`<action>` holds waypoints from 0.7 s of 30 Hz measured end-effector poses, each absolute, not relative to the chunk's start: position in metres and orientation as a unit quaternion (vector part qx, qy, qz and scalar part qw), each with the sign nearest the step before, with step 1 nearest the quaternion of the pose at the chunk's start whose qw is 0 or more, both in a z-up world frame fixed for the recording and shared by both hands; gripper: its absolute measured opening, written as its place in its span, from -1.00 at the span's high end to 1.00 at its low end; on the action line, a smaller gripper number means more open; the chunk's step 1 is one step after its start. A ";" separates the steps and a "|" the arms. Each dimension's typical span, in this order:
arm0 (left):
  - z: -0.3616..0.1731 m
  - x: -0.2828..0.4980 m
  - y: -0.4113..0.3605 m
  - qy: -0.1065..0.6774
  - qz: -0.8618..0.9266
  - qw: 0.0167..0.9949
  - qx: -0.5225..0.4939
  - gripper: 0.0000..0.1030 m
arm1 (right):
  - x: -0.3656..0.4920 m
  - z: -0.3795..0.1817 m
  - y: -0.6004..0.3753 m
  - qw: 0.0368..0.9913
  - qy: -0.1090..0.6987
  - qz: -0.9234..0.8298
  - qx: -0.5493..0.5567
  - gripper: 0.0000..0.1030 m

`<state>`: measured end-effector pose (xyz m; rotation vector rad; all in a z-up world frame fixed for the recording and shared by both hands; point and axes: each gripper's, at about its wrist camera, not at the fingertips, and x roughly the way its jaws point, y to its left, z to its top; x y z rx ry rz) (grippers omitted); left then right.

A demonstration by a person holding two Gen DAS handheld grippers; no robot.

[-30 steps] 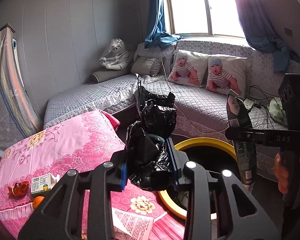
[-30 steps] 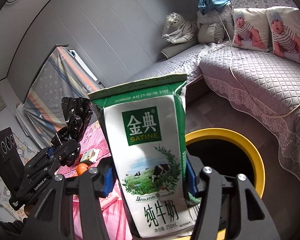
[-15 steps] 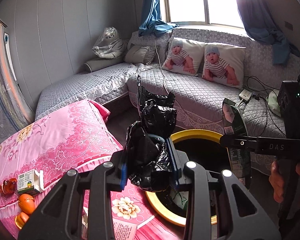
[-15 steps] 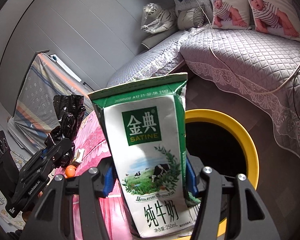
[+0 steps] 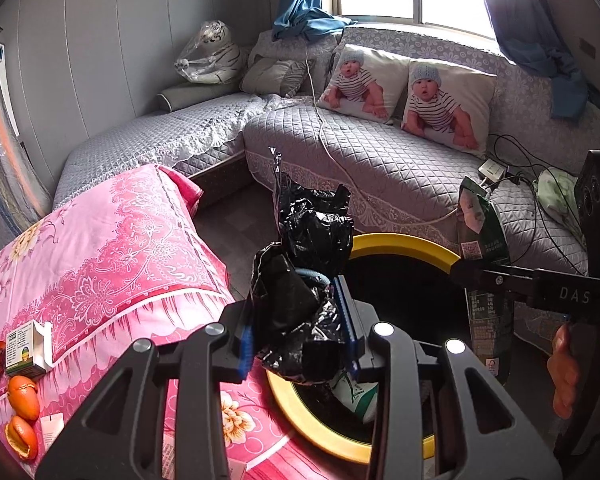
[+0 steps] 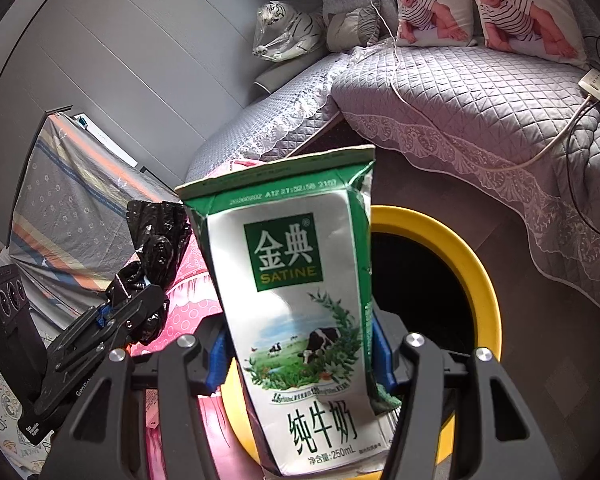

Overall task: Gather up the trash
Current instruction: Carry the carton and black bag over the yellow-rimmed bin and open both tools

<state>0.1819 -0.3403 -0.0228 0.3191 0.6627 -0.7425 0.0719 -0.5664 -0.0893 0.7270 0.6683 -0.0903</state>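
Left of the left claw (image 5: 298,340), peel (image 5: 23,398) and a small box (image 5: 26,347) lie on the pink cloth (image 5: 100,256), seen only from that wrist. It pinches a black bag (image 5: 300,280) over the bin (image 5: 404,240); the right claw (image 6: 298,356) clamps a carton (image 6: 296,300), label visible only there.
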 end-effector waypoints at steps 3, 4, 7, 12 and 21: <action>-0.026 0.187 -0.342 0.326 -0.358 0.862 0.147 0.32 | 0.072 -0.088 -0.566 0.879 0.322 -0.048 0.348 -0.03; -0.027 0.188 -0.343 0.327 -0.356 0.863 0.146 0.23 | 0.072 -0.087 -0.566 0.879 0.324 -0.053 0.346 -0.03; -0.027 0.190 -0.339 0.325 -0.348 0.869 0.135 -0.40 | 0.069 -0.087 -0.568 0.876 0.326 -0.073 0.347 -0.12; -0.026 0.189 -0.335 0.318 -0.341 0.875 0.133 -0.73 | 0.056 -0.088 -0.584 0.869 0.311 -0.102 0.372 -0.30; -0.011 0.192 -0.312 0.314 -0.335 0.884 0.087 -0.82 | 0.048 -0.081 -0.586 0.871 0.306 -0.101 0.372 -0.31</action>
